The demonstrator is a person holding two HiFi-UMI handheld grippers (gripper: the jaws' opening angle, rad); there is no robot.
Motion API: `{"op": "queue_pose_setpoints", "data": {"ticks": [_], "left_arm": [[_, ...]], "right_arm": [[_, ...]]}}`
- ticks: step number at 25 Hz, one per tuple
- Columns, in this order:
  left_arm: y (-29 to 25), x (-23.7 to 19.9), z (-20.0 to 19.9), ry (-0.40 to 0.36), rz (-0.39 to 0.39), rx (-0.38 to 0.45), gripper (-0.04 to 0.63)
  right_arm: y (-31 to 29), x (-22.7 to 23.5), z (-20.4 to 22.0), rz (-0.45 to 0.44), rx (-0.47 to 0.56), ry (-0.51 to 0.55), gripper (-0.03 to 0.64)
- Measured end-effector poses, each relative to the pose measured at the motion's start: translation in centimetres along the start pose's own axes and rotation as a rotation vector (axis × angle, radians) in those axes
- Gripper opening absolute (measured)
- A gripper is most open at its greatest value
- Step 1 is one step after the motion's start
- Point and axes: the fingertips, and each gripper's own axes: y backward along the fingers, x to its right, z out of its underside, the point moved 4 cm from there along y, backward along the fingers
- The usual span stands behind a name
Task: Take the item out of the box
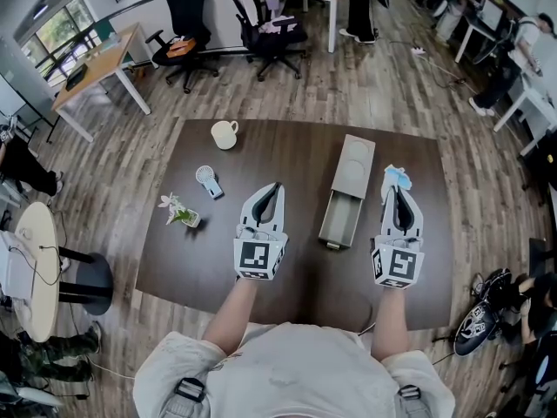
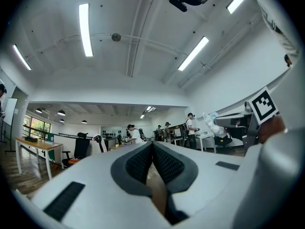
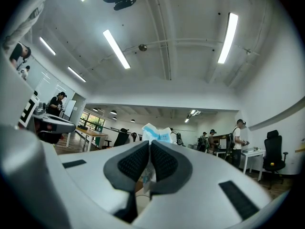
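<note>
A grey-green box (image 1: 355, 168) lies in the middle of the dark table (image 1: 296, 277), its inner tray (image 1: 328, 225) slid out toward me and showing nothing inside. To the right of the box, my right gripper (image 1: 396, 190) is shut on a white and blue packet (image 1: 396, 176). In the right gripper view the packet (image 3: 157, 133) sticks up from between the pads of the right gripper (image 3: 150, 151), which is raised and points out into the room. Left of the box, my left gripper (image 1: 275, 186) is shut with nothing in it, and in its own view the left gripper (image 2: 152, 151) has its pads meeting.
On the left half of the table are a cream cup (image 1: 224, 134), a small white hand fan (image 1: 207, 179) and a tiny potted plant (image 1: 180, 213). Office chairs (image 1: 270, 33) and desks stand beyond the far edge. People work in the room behind.
</note>
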Motion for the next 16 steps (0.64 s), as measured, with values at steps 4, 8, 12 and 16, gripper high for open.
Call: {"op": "queue_pose_setpoints", "data": {"ticks": [4,8,12,16], "left_arm": [[-0.09,0.19,-0.23,-0.002,0.002,-0.002,0.003],[0.06,0.06,-0.13,-0.006,-0.004,-0.004,0.003],[0.10,-0.14,-0.29,-0.004,-0.010,-0.001,0.003],[-0.02,-0.05,-0.47,-0.016,-0.002,-0.009,0.003]], "right_arm": [[-0.03,0.20,-0.06,-0.003,-0.006,-0.003,0.012],[-0.07,0.16,-0.10,-0.007,-0.003,0.000,0.012],[-0.27,0.09,-0.21,-0.011,0.000,0.003,0.012],[-0.45,-0.23,-0.29,-0.028,-0.007,0.013,0.012]]}}
